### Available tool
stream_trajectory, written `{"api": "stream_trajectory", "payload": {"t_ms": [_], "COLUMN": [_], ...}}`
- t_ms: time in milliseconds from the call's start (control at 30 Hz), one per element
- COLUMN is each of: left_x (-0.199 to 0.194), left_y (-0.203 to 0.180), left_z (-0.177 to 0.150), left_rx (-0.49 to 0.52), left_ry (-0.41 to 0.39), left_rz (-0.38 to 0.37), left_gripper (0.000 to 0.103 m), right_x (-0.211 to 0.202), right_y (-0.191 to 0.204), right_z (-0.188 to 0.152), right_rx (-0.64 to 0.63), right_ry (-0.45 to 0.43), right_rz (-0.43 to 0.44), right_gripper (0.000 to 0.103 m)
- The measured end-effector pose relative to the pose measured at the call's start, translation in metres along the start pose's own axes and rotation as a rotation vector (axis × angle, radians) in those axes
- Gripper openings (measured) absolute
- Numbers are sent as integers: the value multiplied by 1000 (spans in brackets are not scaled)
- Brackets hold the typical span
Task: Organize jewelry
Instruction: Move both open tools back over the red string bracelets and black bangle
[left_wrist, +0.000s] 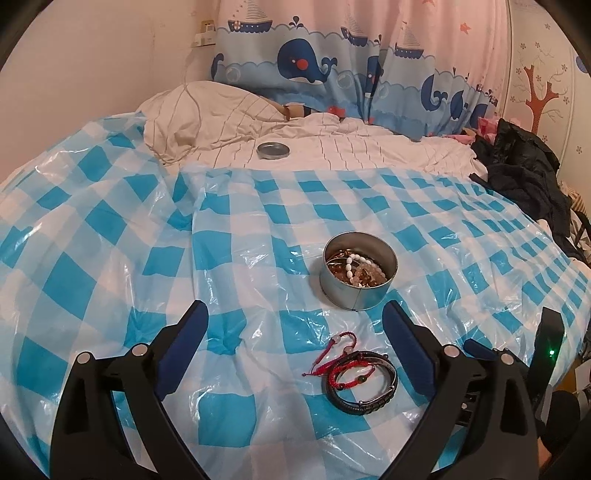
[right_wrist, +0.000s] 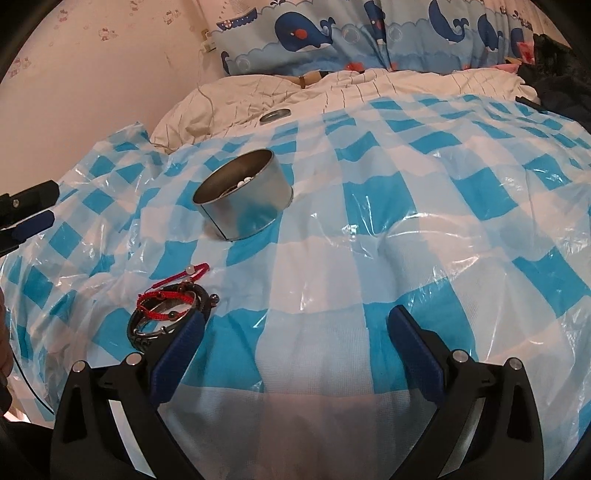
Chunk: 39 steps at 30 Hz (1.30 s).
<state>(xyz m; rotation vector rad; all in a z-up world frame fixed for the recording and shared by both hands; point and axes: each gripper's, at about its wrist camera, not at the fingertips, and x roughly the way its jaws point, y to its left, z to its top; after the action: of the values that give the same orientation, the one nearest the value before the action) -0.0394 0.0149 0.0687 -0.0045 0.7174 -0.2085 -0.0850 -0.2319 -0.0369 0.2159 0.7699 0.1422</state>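
Note:
A round metal tin stands on the blue-and-white checked plastic sheet, holding several bead bracelets. In front of it lie red cord bracelets on top of a black bangle. My left gripper is open and empty; the bracelets lie just inside its right finger. In the right wrist view the tin is upper left and the red and black bracelets lie beside the left finger of my right gripper, which is open and empty.
The tin's lid lies far back on the white striped bedding, the same lid showing small in the right wrist view. A whale-print curtain hangs behind. Dark clothes are piled at the right edge of the bed.

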Motion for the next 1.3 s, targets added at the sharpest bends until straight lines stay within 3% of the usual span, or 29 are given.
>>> {"api": "stream_trajectory", "payload": {"t_ms": [700,1300], "left_x": [12,23], "left_y": [-11,-37], "left_z": [-2,-5], "left_rx": [64,169], "left_ry": [42,63], "left_rz": [10,46], "left_gripper": [95,95], "right_x": [8,6], "right_y": [23,22], "right_z": [-6,-8], "right_rx": [-118,-108], "right_ry": [24,0], "right_rz": [-158,-193], "right_gripper": [96,96]}}
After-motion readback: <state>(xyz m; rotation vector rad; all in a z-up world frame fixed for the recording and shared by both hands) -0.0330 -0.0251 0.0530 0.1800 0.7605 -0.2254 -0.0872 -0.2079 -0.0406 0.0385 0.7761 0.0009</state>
